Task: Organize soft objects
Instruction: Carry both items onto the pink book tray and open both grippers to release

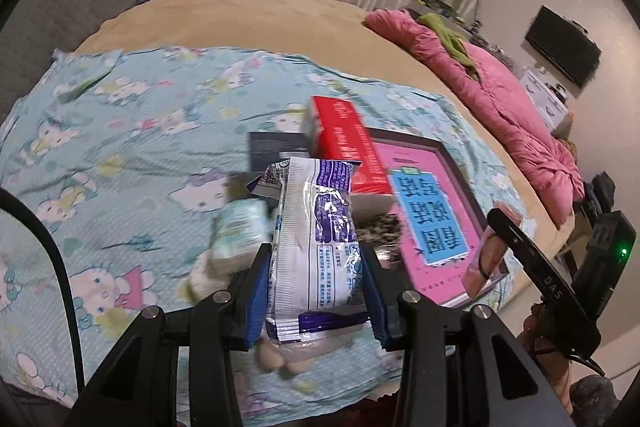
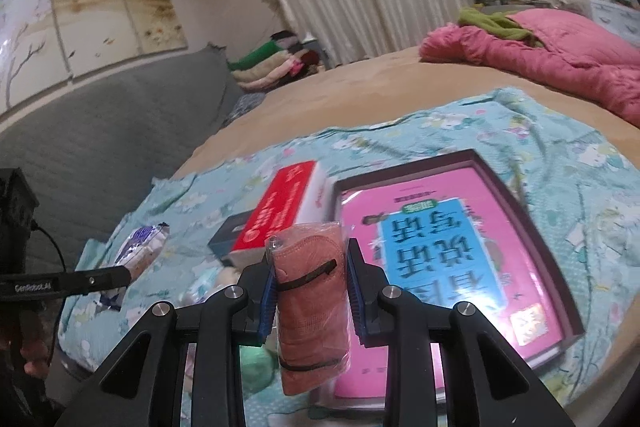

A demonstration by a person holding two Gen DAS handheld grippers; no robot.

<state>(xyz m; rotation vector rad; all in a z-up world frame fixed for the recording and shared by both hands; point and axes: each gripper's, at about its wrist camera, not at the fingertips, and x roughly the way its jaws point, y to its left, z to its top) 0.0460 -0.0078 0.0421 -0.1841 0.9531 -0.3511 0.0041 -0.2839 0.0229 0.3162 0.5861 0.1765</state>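
My left gripper (image 1: 316, 291) is shut on a white and purple soft packet (image 1: 316, 243), held above the blue cartoon-print cloth (image 1: 120, 131). The packet also shows in the right wrist view (image 2: 140, 247). My right gripper (image 2: 310, 291) is shut on a wrapped orange-pink fabric roll (image 2: 312, 307), held above the pink book; the roll shows at the right in the left wrist view (image 1: 486, 255). A small pale green pack (image 1: 240, 231) and other soft items lie on the cloth below my left gripper.
A red and white tissue box (image 1: 344, 143) lies over a dark box (image 1: 272, 151), beside a large pink book (image 2: 452, 247). A pink quilt (image 2: 560, 55) lies at the bed's far side. A grey headboard (image 2: 100, 123) and folded clothes (image 2: 268, 67) stand behind.
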